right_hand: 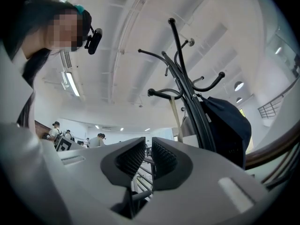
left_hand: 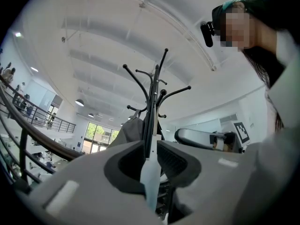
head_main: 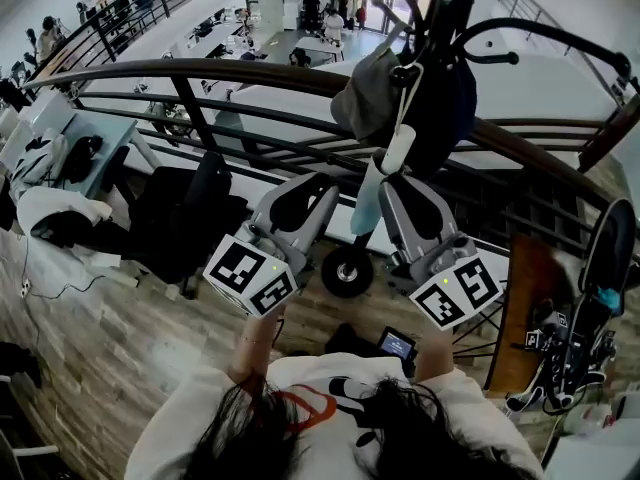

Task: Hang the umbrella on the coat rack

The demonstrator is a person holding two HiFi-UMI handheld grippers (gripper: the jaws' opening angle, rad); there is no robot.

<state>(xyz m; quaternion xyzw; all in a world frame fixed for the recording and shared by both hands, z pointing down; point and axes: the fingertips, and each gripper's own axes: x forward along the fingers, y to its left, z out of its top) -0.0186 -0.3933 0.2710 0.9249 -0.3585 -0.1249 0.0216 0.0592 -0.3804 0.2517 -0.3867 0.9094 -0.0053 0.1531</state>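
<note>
The black coat rack (head_main: pixel 447 18) stands just ahead of me, its curved hooks spreading overhead (left_hand: pixel 154 93) (right_hand: pixel 187 88). A folded pale-blue umbrella (head_main: pixel 370 200) with a white handle hangs slanted below a hook, its strap running up to the rack. My left gripper (head_main: pixel 335 188) reaches it from the left. In the left gripper view the jaws (left_hand: pixel 152 146) are shut on the umbrella (left_hand: pixel 150 177), which passes between them. My right gripper (head_main: pixel 397 190) sits just right of the umbrella, shut (right_hand: pixel 148 146) with nothing between its pads.
A grey garment (head_main: pixel 365 93) and a dark blue bag (head_main: pixel 450 108) hang on the rack. A curved dark railing (head_main: pixel 200 68) runs behind it. A small wheel (head_main: pixel 347 271) and a black chair (head_main: pixel 190 218) stand on the wood floor. A cluttered wooden table (head_main: pixel 525 298) is at right.
</note>
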